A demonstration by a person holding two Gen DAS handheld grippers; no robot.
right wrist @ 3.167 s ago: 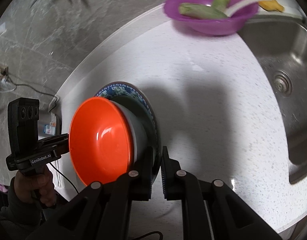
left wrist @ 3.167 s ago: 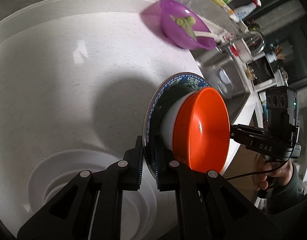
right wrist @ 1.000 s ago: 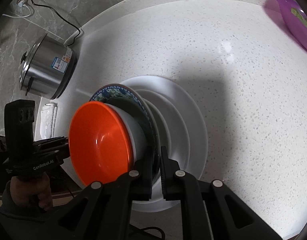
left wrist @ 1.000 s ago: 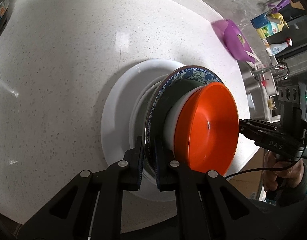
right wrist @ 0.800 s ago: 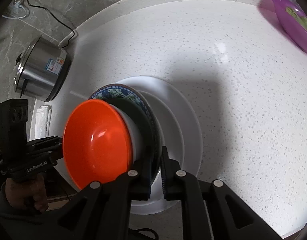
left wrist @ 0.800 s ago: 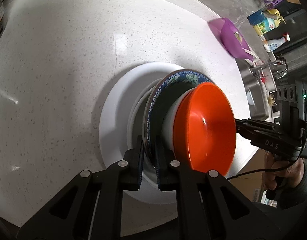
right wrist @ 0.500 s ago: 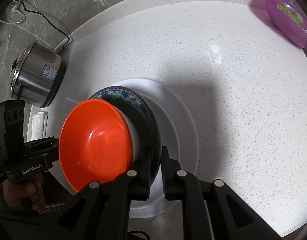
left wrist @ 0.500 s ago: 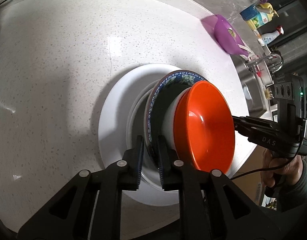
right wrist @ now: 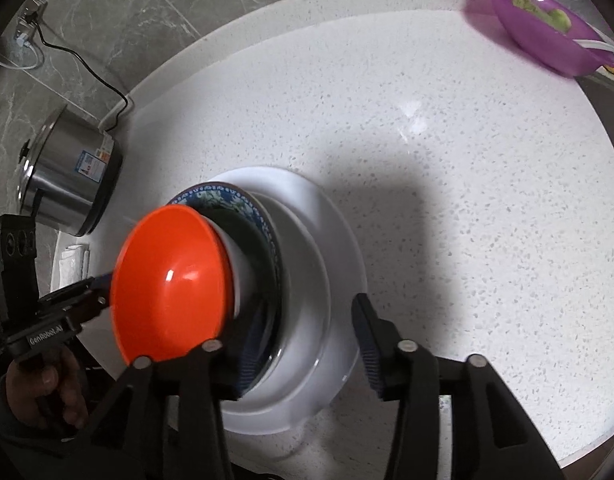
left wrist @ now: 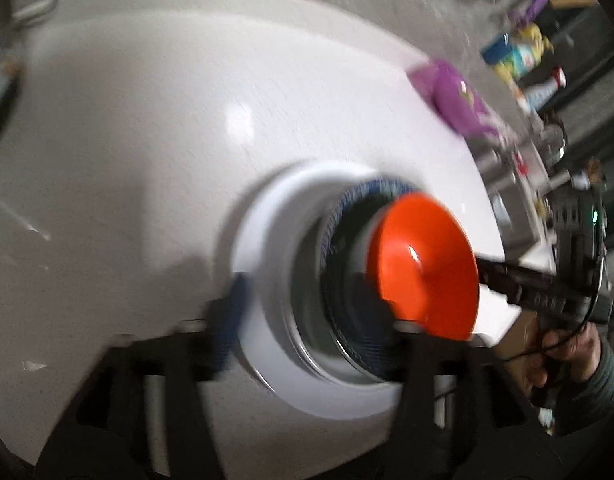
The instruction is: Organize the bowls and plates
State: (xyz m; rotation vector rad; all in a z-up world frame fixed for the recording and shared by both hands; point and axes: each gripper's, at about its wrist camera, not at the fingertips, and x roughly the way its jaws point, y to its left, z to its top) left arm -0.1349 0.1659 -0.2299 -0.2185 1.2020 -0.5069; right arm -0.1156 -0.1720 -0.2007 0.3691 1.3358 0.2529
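An orange bowl sits in a white bowl on a blue-patterned plate, and this stack rests in a large white plate on the white counter. My right gripper is open, its jaws spread either side of the stack's near rim. My left gripper is open too, jaws astride the opposite rim; that view is blurred. There the orange bowl, blue plate and white plate show as well.
A purple bowl with green food and a white spoon stands at the counter's far right by the sink; it also shows in the left wrist view. A steel rice cooker stands at the left. Bottles line the back.
Both grippers were shut on the blue plate's rim, carrying the stack. The stack has come down into the large white plate, and both grippers have opened off the rim.
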